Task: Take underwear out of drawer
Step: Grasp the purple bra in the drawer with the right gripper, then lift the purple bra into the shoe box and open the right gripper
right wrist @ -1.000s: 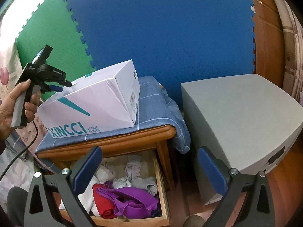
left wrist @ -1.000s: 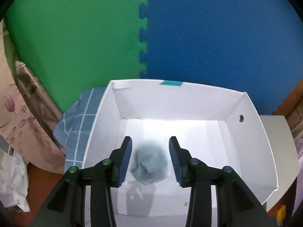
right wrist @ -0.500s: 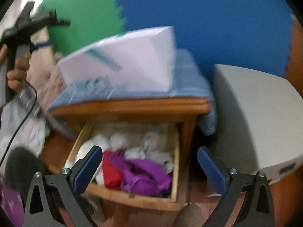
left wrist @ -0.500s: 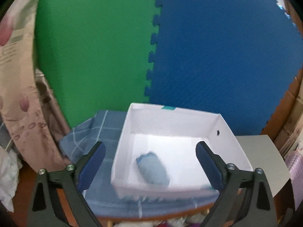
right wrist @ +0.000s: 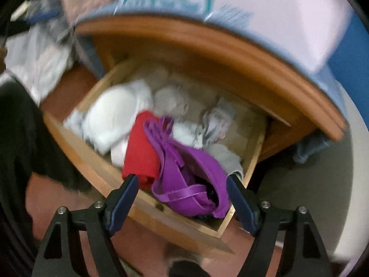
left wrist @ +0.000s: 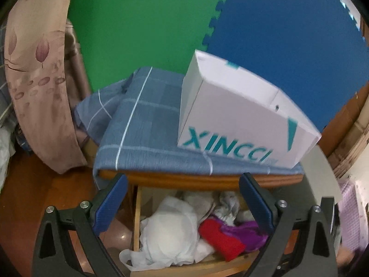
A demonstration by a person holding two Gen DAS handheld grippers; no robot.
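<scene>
The wooden drawer (right wrist: 76,152) stands pulled out, full of underwear: a white piece (right wrist: 110,117), a red piece (right wrist: 140,147), a purple bra (right wrist: 196,173) and grey pieces behind. My right gripper (right wrist: 182,187) hangs just above the purple bra at the drawer's front corner; its jaws are closing, with the bra between them and the pads not pressing on it. My left gripper (left wrist: 182,198) is open over the drawer (left wrist: 137,210), above the white piece (left wrist: 170,230) and the red piece (left wrist: 219,235), touching nothing.
A white XINCCI shoebox (left wrist: 242,117) sits on a blue checked cloth (left wrist: 143,124) on the cabinet top. A grey cube (right wrist: 322,207) stands right of the drawer. Green and blue foam mats (left wrist: 276,34) cover the wall; a curtain (left wrist: 39,69) hangs at the left.
My left gripper opened, let the grey-blue piece fall into the shoebox and drew back down to the drawer. My right gripper tipped downward, dropped toward the purple bra and narrowed.
</scene>
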